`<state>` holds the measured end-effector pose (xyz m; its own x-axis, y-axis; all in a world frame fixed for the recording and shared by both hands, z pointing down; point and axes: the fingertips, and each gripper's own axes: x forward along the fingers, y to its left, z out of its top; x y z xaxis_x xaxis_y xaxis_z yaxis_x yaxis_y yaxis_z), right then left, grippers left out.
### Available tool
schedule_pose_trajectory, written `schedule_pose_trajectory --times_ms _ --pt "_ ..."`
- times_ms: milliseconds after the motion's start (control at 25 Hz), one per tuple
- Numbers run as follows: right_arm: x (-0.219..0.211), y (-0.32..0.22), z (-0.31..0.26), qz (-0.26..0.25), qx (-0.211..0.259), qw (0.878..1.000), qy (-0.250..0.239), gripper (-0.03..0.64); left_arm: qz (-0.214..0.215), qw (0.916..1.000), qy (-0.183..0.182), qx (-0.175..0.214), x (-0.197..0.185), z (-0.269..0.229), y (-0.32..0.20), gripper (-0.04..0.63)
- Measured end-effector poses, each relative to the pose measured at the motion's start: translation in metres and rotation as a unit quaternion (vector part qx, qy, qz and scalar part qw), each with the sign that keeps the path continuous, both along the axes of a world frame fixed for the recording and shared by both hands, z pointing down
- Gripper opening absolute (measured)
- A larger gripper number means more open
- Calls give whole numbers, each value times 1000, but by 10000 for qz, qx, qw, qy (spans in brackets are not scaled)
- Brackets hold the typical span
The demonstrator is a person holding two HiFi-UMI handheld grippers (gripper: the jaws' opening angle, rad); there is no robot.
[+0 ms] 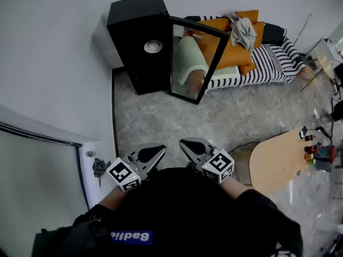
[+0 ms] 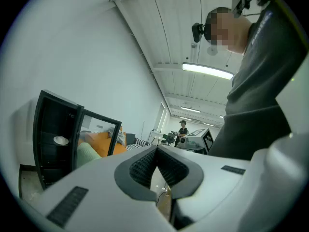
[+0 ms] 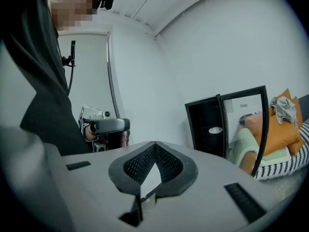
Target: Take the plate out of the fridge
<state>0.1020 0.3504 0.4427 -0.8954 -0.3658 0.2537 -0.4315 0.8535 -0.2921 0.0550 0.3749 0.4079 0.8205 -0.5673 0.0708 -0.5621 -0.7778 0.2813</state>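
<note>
A small black fridge point(image 1: 140, 43) stands against the white wall, its glass door point(image 1: 194, 58) swung open. Inside on a shelf lies a white plate point(image 1: 153, 46), also seen as the plate point(image 2: 61, 140) and the plate point(image 3: 215, 129) in the gripper views. Both grippers are held close to my body, well short of the fridge. My left gripper point(image 1: 158, 152) is shut with nothing in it, tips together point(image 2: 155, 150). My right gripper point(image 1: 185, 143) is likewise shut and empty, its tips meeting point(image 3: 155, 145).
A sofa point(image 1: 252, 47) with orange cushions and a striped cover stands behind the open door. A round wooden table point(image 1: 281, 159) with small bottles is at my right. Grey marbled floor point(image 1: 225, 116) lies between me and the fridge. A person point(image 2: 182, 129) stands far off.
</note>
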Motion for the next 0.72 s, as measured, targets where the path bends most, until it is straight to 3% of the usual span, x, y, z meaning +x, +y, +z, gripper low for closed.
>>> schedule_pose_trajectory --times_ms 720 --pt "3 6 1 -124 -146 9998 -87 8 -44 10000 -19 -85 5 2 5 8"
